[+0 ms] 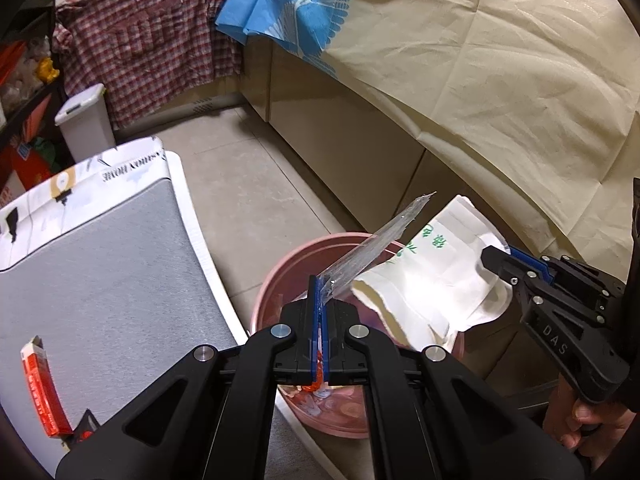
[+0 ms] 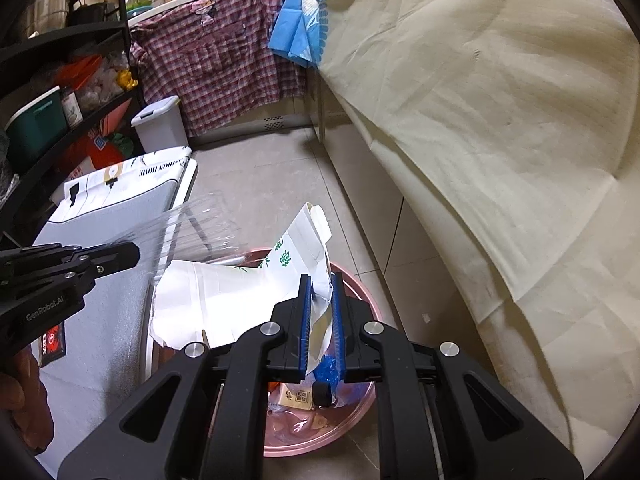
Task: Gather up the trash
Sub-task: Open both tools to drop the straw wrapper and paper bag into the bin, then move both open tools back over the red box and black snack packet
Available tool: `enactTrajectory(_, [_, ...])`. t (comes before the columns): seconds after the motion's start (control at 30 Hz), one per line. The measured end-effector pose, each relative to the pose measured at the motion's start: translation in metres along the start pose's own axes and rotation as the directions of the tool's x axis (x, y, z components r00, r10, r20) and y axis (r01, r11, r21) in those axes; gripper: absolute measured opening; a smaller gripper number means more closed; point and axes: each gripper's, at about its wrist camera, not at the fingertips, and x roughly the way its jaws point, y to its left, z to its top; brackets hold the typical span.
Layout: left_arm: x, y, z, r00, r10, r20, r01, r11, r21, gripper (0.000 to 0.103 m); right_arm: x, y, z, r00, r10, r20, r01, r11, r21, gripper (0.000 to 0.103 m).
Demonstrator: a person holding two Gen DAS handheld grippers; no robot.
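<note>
Left gripper (image 1: 319,292): blue-padded jaws clenched on a clear crinkled plastic film strip (image 1: 370,246), which juts up toward 1 o'clock from the tips. Something red-orange shows low between the pads; cannot tell what.

Right gripper (image 2: 320,288): jaws narrow, grasping the edge of a torn white paper bag with green print (image 2: 224,296). The bag fans out toward 10 o'clock from the pads, a flap standing up at 12 o'clock. In the left wrist view the same bag hangs at 3 o'clock from the left tips, with the right gripper (image 1: 494,258) biting its far edge.

Directly beneath both: round pink plastic basin (image 2: 360,292), on the floor, already holding scraps: a blue crumpled wrapper (image 2: 326,370), a small black cap, a tan printed packet. Bag and film both hang over the basin mouth and hide much of it.

At 9 o'clock: low white-rimmed surface with grey mat (image 1: 100,280), just beside the basin. A red flat carton (image 1: 40,392) lies on it.

Right side, 3 o'clock: cream creased cloth (image 2: 500,120) draped over cabinets.

Farther, 11 o'clock: white lidded plastic bin (image 2: 160,124) on beige floor tiles (image 2: 260,176), red checked shirt (image 2: 216,60) hanging from a counter edge, blue patterned cloth (image 1: 288,8), and dark shelving (image 2: 60,40) crowded with containers.
</note>
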Motion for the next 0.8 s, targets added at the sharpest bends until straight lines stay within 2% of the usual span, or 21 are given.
enactTrajectory(0.07, [0.003,0.001,-0.001,1.000,-0.012,-0.011,0.012,1.000,-0.009,0.004,0.003,0.001,-0.001,1.000,-0.005,-0.015,0.005,1.000,-0.006,0.013])
enactTrajectory(0.1, [0.003,0.001,-0.001,1.000,-0.015,-0.013,0.015,1.000,-0.013,0.011,0.005,0.000,-0.001,1.000,-0.008,-0.018,0.008,1.000,-0.005,0.018])
enactTrajectory(0.13, [0.003,0.001,-0.002,1.000,-0.014,-0.012,0.013,1.000,-0.015,0.020,0.005,-0.001,0.000,1.000,-0.012,-0.019,0.012,1.000,-0.001,0.027])
enactTrajectory(0.2, [0.002,0.002,-0.003,1.000,-0.008,-0.004,0.008,1.000,-0.016,0.026,0.006,-0.003,0.000,1.000,-0.014,-0.020,0.014,1.000,0.009,0.043])
enactTrajectory(0.5, [-0.019,0.010,-0.011,1.000,0.005,0.021,-0.005,1.000,-0.008,0.026,0.002,-0.002,-0.002,1.000,0.009,0.006,-0.009,1.000,0.012,0.043])
enactTrajectory(0.8, [-0.079,0.039,-0.025,0.995,0.067,0.079,-0.067,0.998,-0.006,0.026,-0.024,0.023,0.000,0.993,0.073,0.094,-0.071,0.997,-0.029,0.043])
